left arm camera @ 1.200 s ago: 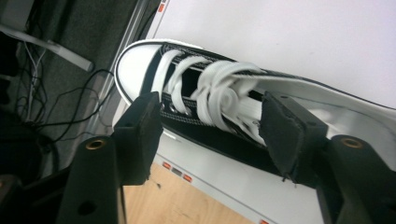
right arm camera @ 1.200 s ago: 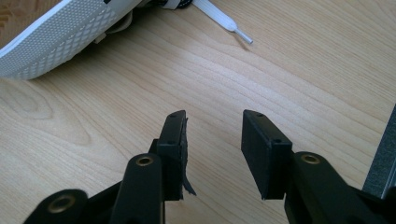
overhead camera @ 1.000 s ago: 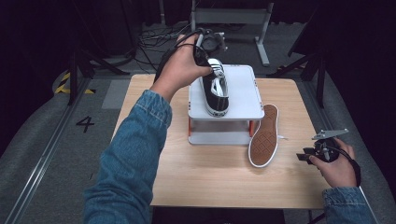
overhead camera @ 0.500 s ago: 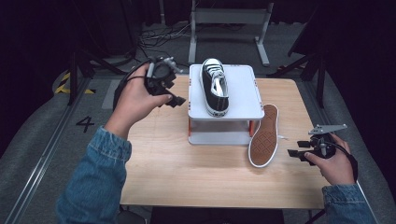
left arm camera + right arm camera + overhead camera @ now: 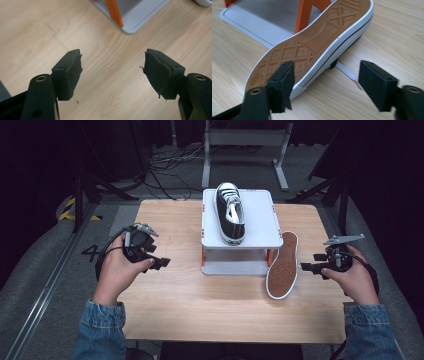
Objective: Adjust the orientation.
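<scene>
Apparently open grippers (image 5: 162,262) (image 5: 306,266) beside shoes (image 5: 281,265)

In your right gripper view, the leaning shoe (image 5: 312,47) hides its upper, its toe is cut off upper right; the rack (image 5: 262,20) runs off the top.

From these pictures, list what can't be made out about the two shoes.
- Leaning shoe: its upper is turned away in the high view and in the right gripper view; its toe is cut off there by the top edge.
- Shoe on the stand: side lettering too small, high view.
</scene>
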Motion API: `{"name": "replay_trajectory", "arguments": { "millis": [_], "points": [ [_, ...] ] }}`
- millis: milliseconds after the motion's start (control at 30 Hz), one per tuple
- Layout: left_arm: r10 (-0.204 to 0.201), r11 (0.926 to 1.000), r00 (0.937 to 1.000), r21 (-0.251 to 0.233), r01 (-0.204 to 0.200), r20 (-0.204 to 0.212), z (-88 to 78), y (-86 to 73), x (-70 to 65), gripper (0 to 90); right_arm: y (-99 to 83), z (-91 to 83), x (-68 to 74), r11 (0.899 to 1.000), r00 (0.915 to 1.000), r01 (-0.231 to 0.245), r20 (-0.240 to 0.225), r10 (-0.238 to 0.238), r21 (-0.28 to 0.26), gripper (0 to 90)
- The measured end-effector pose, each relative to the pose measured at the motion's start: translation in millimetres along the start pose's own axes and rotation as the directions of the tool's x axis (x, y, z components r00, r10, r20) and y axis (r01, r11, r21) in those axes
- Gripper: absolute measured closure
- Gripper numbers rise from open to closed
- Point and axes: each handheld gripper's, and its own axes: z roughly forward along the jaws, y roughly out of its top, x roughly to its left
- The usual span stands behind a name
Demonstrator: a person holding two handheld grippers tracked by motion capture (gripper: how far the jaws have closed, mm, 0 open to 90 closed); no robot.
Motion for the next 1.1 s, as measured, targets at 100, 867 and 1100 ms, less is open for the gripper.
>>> {"name": "replay_trajectory", "arguments": {
  "millis": [100,867,1100],
  "points": [
    [-0.037,0.9992,0.9987,0.014,0.038,-0.034,17.7,-20.3,4.7,29.0,2.3,6.9,2.7,0.999,0.9989,0.043,-0.021,-0.043,0.018,42.0],
    [-0.066,0.9841,0.9938,0.159,0.08,-0.09,97.2,-63.5,13.7,26.0,9.7,30.2,35.0,0.995,0.9949,0.1,0.014,-0.1,0.006,86.5],
    [-0.074,0.9829,0.9938,0.162,0.087,-0.083,98.7,-65.0,14.9,26.1,7.0,34.4,34.0,0.991,0.9924,0.12,0.02,-0.121,0.061,90.0]
  ]
}}
